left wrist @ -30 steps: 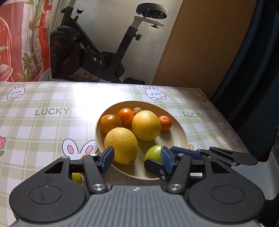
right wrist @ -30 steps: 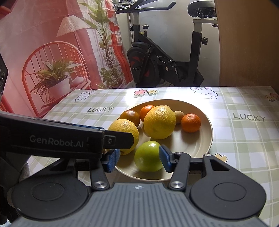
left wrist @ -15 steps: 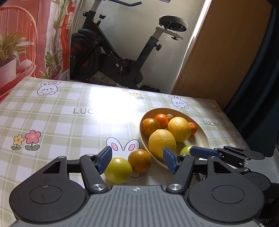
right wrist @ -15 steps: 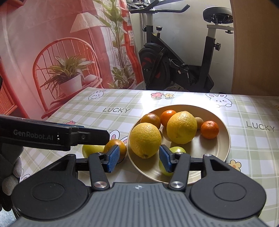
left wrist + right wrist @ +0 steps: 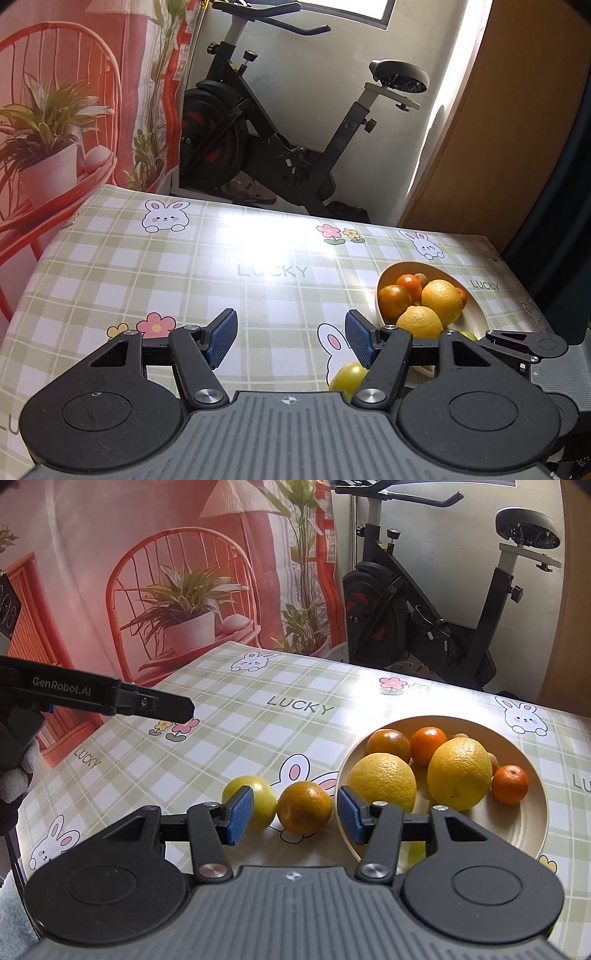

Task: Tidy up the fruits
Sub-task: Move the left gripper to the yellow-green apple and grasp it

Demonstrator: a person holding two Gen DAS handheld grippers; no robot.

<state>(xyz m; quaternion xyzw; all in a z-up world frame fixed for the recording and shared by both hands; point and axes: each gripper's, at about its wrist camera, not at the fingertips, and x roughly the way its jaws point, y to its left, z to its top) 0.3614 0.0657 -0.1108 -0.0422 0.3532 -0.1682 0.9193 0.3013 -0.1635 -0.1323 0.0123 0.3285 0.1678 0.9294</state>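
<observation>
A beige plate (image 5: 532, 834) holds two large yellow citrus (image 5: 459, 773), small oranges and a green apple mostly hidden behind my right finger. The plate shows in the left wrist view (image 5: 476, 317) at the right. An orange (image 5: 304, 808) and a yellow-green fruit (image 5: 258, 805) lie on the tablecloth left of the plate. My right gripper (image 5: 295, 816) is open and empty, with the orange just beyond its fingertips. My left gripper (image 5: 290, 339) is open and empty over bare tablecloth, left of the plate; it appears in the right wrist view (image 5: 110, 698) at the far left.
The table (image 5: 184, 280) has a green checked cloth with rabbits and "LUCKY" print. An exercise bike (image 5: 280, 147) stands behind the far edge. A red backdrop (image 5: 147, 590) hangs at the left and a wooden panel (image 5: 498, 129) stands at the right.
Both grippers have pulled back and swung left from the plate. The two loose fruits on the cloth now lie ahead of my right gripper. Both stay open.
</observation>
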